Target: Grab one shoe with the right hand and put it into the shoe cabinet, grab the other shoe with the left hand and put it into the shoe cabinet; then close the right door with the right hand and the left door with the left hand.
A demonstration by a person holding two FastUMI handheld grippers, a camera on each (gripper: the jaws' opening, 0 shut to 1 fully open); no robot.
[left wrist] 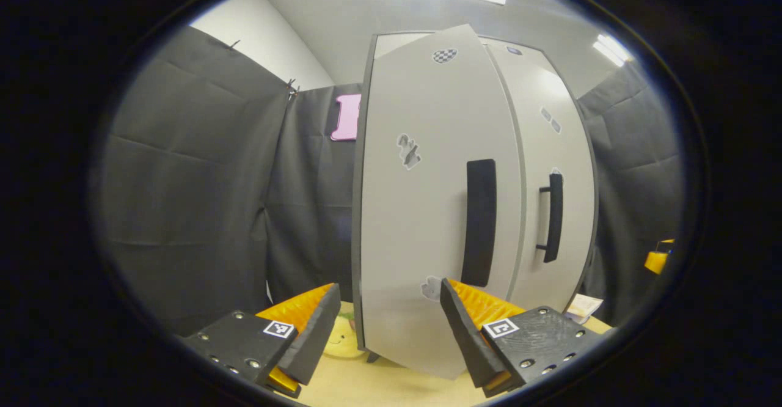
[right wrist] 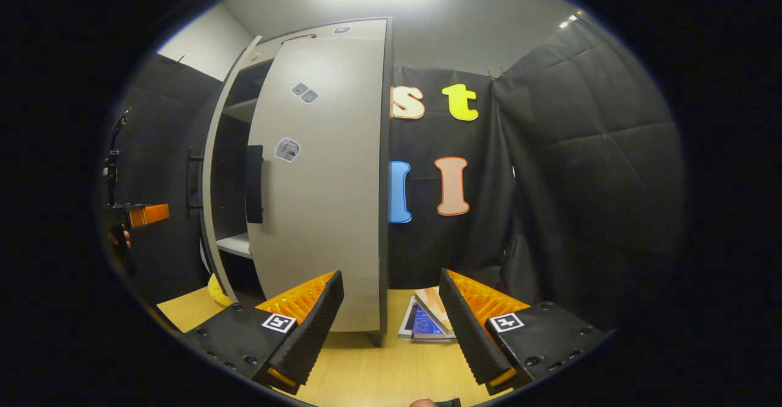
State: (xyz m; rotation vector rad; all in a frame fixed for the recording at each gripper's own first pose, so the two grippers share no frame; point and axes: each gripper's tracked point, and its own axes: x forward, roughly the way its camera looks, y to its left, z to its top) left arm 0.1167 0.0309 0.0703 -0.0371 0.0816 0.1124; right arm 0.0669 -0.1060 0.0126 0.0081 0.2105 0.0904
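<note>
While both doors of the shoe cabinet [left wrist: 427, 211] stand partly ajar, left gripper [left wrist: 391, 327] and right gripper [right wrist: 391, 327] hang spread and empty; booklets [right wrist: 427, 321] lie beside the cabinet

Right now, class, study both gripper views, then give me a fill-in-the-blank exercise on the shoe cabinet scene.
1. The left door of the shoe cabinet stands ____.
2. Each door carries a vertical ____ handle.
3. The right hand-held gripper has its fingers ____, holding nothing.
4. The cabinet stands on a ____ tabletop.

Missing words: ajar; black; open; wooden
</note>
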